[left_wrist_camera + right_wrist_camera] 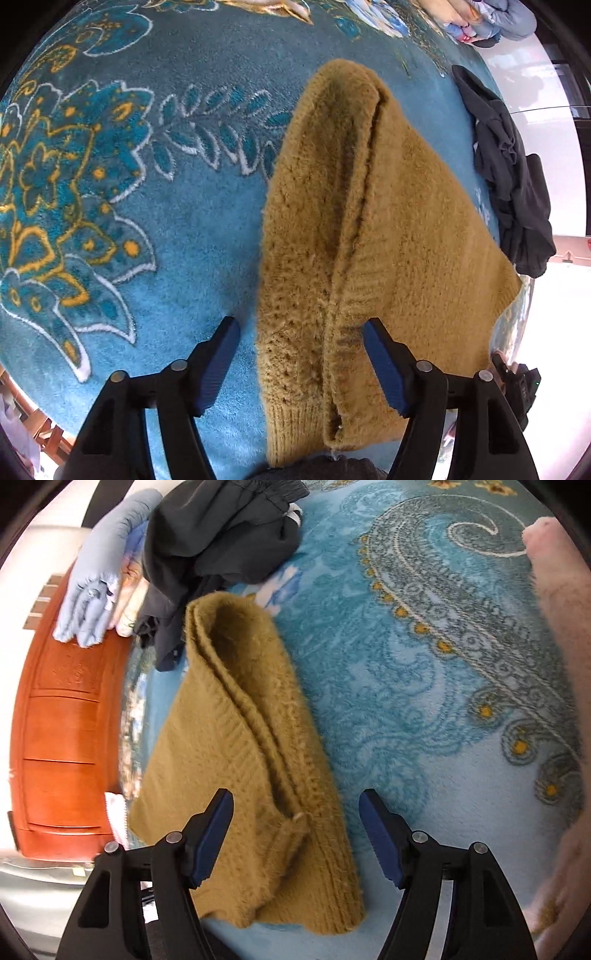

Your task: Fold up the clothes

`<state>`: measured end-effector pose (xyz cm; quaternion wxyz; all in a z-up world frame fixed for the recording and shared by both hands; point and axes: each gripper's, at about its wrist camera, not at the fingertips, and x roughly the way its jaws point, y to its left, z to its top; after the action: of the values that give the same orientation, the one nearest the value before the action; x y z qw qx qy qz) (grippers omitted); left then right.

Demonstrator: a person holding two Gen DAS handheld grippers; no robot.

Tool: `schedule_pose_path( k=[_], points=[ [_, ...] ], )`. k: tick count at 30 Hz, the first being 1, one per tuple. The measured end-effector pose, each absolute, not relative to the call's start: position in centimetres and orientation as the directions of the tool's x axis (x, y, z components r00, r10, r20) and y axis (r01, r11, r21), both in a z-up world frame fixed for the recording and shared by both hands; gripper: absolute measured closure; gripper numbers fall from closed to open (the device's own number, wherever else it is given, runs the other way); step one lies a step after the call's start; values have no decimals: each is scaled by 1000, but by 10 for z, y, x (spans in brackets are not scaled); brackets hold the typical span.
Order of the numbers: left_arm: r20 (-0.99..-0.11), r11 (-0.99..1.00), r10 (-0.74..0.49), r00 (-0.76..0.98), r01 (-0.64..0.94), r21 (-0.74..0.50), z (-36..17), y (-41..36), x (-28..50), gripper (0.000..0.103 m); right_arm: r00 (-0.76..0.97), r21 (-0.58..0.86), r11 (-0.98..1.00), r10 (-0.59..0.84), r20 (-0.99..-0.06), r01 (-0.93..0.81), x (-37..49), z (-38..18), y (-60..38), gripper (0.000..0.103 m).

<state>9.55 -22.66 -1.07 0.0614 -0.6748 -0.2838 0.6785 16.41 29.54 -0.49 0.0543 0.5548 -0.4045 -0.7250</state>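
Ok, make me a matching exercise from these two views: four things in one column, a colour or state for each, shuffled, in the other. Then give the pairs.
Things:
1. sweater
2. dark garment
3. blanket
4. left gripper

States:
A. blue, with a floral and paisley pattern
B. mustard yellow, folded lengthwise
C. open, holding nothing
D. crumpled, not folded

Pairs: 1-B, 2-D, 3-A, 4-C

Fuzzy knitted mustard sweater (369,240) lies on a plush blue blanket (184,240) beside glossy reddish wood (62,738).
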Motion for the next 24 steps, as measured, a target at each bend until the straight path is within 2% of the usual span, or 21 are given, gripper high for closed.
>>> schedule_pose_path(
  k=[5, 9, 11, 13, 14, 15, 16, 17, 21, 24],
  points=[
    [-813, -768, 578, -72, 287, -572, -15, -226, 101, 31, -398, 716, -600, -596, -697, -356, 167, -14, 298, 31],
    [-786, -751, 618, -33, 273, -602, -14, -219, 106, 34, -423, 756, -548, -627, -654, -357, 165, -22, 297, 34],
    [-797, -763, 604, -24, 271, -587, -17, -220, 107, 40, -433, 763, -537, -628, -646, -360, 161, -25, 294, 36],
    [-821, -789, 571, -18, 267, -554, -17, -222, 114, 56, -448, 768, -530, -624, -640, -360, 154, -26, 286, 37],
    [-828, -798, 560, -17, 258, -545, -18, -222, 117, 58, -452, 769, -527, -623, -639, -361, 150, -26, 282, 43],
    [-832, -804, 554, -19, 246, -541, -19, -222, 119, 66, -448, 770, -524, -626, -638, -364, 146, -27, 277, 57],
    [-837, -811, 547, -20, 234, -536, -17, -219, 120, 75, -437, 769, -523, -633, -639, -368, 143, -28, 273, 64],
    [-842, -818, 540, -21, 222, -530, -14, -216, 120, 76, -430, 771, -520, -640, -637, -368, 142, -29, 271, 72],
    [-869, -849, 494, -30, 200, -490, 0, -213, 115, 81, -409, 772, -536, -655, -636, -342, 129, -16, 259, 77],
    [-868, -845, 493, -62, 202, -495, 19, -226, 105, 83, -422, 799, -515, -678, -601, -310, 109, 4, 256, 79]
  ],
)
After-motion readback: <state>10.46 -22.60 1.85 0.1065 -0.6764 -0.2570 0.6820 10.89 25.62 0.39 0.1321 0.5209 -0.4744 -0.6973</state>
